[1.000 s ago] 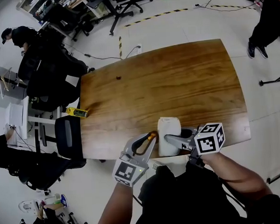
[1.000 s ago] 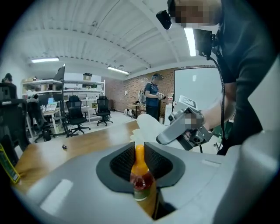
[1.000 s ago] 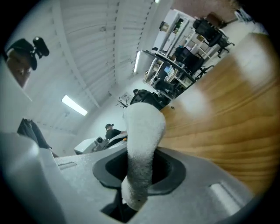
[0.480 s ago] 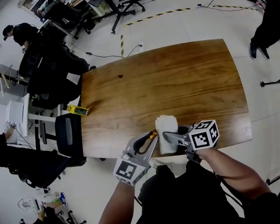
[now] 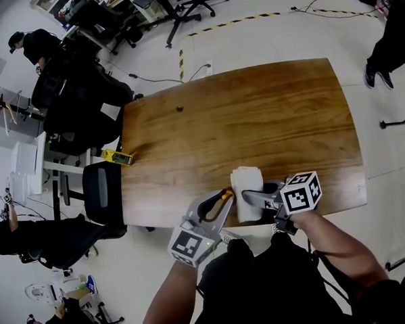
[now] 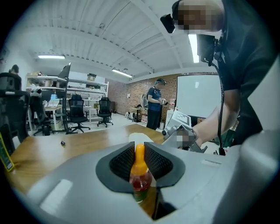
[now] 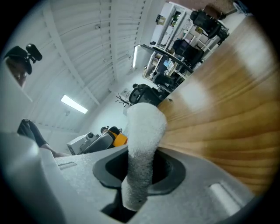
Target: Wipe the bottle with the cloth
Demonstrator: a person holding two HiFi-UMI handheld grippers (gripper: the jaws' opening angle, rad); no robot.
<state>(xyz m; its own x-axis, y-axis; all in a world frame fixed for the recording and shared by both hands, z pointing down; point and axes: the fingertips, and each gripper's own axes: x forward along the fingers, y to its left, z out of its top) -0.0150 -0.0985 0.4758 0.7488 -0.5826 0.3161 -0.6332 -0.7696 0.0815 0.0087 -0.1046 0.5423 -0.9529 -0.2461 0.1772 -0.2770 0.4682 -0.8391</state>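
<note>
My left gripper (image 5: 220,199) is shut on a small bottle (image 6: 140,177) with an orange nozzle cap and red contents, and it holds the bottle upright near the wooden table's (image 5: 254,121) front edge. In the head view only the orange cap (image 5: 223,194) shows past the jaws. My right gripper (image 5: 250,198) is shut on a folded white cloth (image 5: 247,183), which stands up out of the jaws (image 7: 142,140). The cloth hangs just right of the bottle; I cannot tell whether they touch. In the right gripper view the left gripper (image 7: 98,141) and the orange cap (image 7: 120,138) lie just beyond the cloth.
A yellow tool (image 5: 114,156) lies at the table's left edge, next to a black chair (image 5: 99,194). A small dark speck (image 5: 179,109) sits on the far left of the tabletop. People and office chairs stand around the room, and one person (image 6: 155,105) is beyond the table.
My right gripper has sunk a little with the cloth, staying beside the bottle. My left gripper and the bottle have kept still.
</note>
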